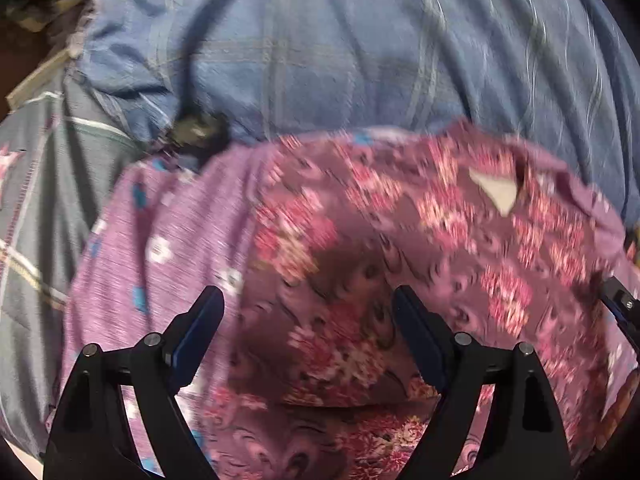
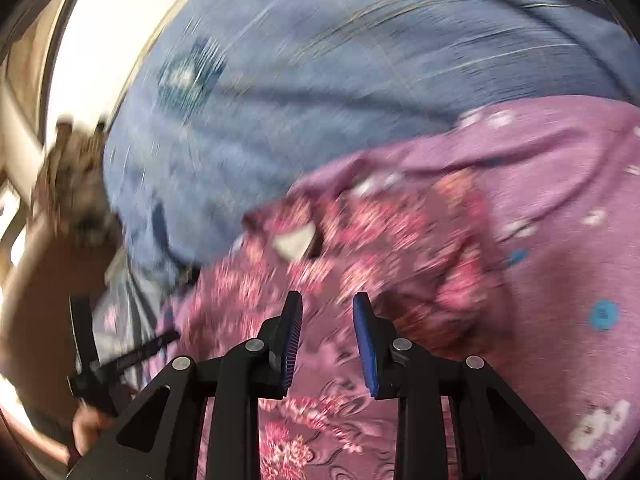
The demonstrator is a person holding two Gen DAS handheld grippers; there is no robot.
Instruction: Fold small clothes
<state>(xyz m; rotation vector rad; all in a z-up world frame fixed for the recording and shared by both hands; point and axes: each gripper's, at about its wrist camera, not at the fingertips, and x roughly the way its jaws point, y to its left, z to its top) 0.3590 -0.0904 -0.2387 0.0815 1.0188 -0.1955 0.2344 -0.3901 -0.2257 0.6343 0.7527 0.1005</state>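
1. Left wrist view: the left tool (image 1: 308, 308) hangs over a purple floral-print cotton garment (image 1: 360, 264), its jaws spread wide with nothing between them.
2. Right wrist view: the right tool (image 2: 326, 316) has its blue-padded jaws narrowly apart, and no cloth is seen pinched between them; it too looks released.
3. Where the garment lies: spread on a blue checked bedsheet (image 1: 320, 60), with a paler lilac side dotted with small white and blue flowers (image 2: 560, 208) showing beside the darker pink-flowered side. A small white label (image 1: 498, 192) sits near its far edge.
4. Both views are smeared by motion, so exact edges and layers are hard to tell.
5. Step in hand, as I judge it: between grasps, with one layer seemingly turned over already and neither tool holding anything.
6. Next move probably calls for each tool to descend to an edge or corner, close on a single layer, then lift and carry it across evenly so the fold lands square.
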